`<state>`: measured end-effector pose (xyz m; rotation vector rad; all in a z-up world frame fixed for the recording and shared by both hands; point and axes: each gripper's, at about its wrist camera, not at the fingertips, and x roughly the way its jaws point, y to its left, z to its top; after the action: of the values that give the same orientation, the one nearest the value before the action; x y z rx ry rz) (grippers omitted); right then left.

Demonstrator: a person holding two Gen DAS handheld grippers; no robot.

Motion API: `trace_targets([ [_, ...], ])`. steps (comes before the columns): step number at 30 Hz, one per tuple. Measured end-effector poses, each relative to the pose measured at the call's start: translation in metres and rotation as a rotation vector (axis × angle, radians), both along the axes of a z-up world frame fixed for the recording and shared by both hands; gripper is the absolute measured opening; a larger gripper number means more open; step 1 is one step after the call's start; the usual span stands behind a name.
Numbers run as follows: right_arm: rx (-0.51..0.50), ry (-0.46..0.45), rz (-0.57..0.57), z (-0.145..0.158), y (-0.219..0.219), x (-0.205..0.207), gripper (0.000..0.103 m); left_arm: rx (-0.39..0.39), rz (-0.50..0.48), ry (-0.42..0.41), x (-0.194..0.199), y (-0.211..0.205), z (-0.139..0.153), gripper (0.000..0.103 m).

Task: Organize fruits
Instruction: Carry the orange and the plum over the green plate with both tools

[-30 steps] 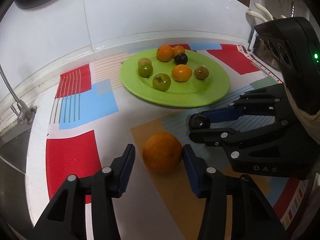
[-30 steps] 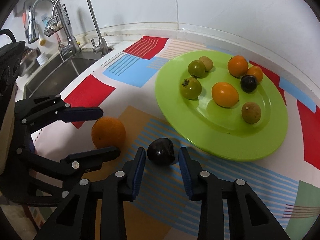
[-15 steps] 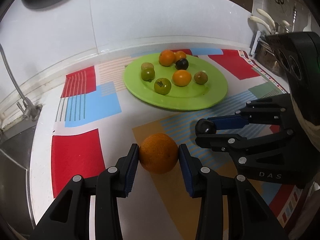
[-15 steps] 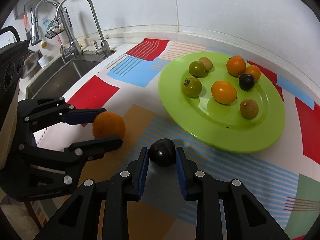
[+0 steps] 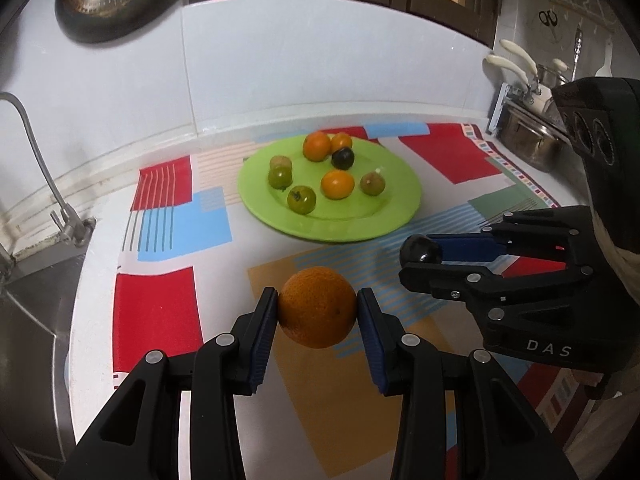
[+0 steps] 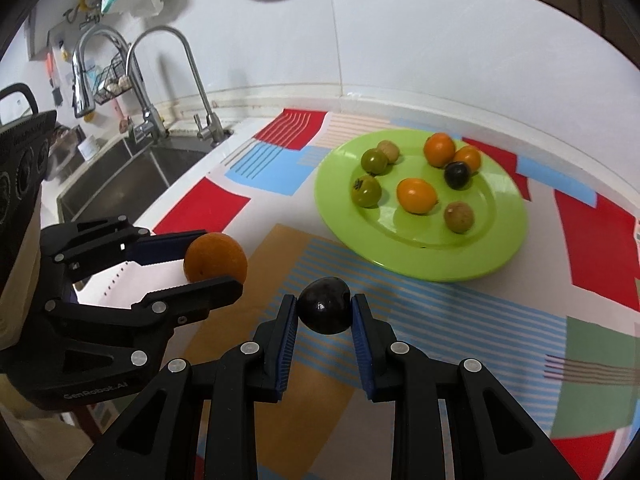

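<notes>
Glossy green plate (plastic-looking); dimpled orange; shiny plum.

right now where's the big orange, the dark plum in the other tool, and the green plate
big orange (image 5: pixel 317 306), left wrist view, middle of its front skin
dark plum (image 6: pixel 325 311), right wrist view, centre of its glossy face
green plate (image 6: pixel 472 260), right wrist view, bare near rim

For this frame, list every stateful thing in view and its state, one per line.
Left tool: shut on the orange.
Right tool: shut on the dark plum.
Orange: gripped, lifted off the mat.
Dark plum: gripped, lifted off the mat.
Green plate: on the mat, holding seven fruits.
Faucets: no water running.
</notes>
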<state>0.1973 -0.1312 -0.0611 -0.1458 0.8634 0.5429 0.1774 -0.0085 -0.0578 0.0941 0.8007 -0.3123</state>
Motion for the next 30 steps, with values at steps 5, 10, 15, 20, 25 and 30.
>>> trace_targets([
  [5,0.015,-0.034,-0.036,0.014,-0.011,-0.010,0.028,-0.012,0.000,-0.031,-0.004,-0.006,0.012,0.040],
  [10,0.030,-0.071,-0.063,0.027,-0.020,-0.018,0.028,-0.014,-0.012,-0.068,-0.010,-0.011,0.025,0.040],
  [15,0.037,-0.113,-0.075,0.042,-0.025,-0.027,0.028,-0.019,-0.024,-0.104,-0.015,-0.015,0.037,0.040],
  [20,0.047,-0.145,-0.088,0.053,-0.030,-0.033,0.028,-0.031,-0.030,-0.146,-0.014,-0.019,0.049,0.040],
  [25,0.060,-0.177,-0.109,0.063,-0.036,-0.033,0.028,-0.033,-0.039,-0.183,-0.010,-0.024,0.060,0.040],
  [30,0.072,-0.215,-0.135,0.074,-0.043,-0.029,0.028,-0.029,-0.041,-0.213,-0.001,-0.029,0.068,0.040],
])
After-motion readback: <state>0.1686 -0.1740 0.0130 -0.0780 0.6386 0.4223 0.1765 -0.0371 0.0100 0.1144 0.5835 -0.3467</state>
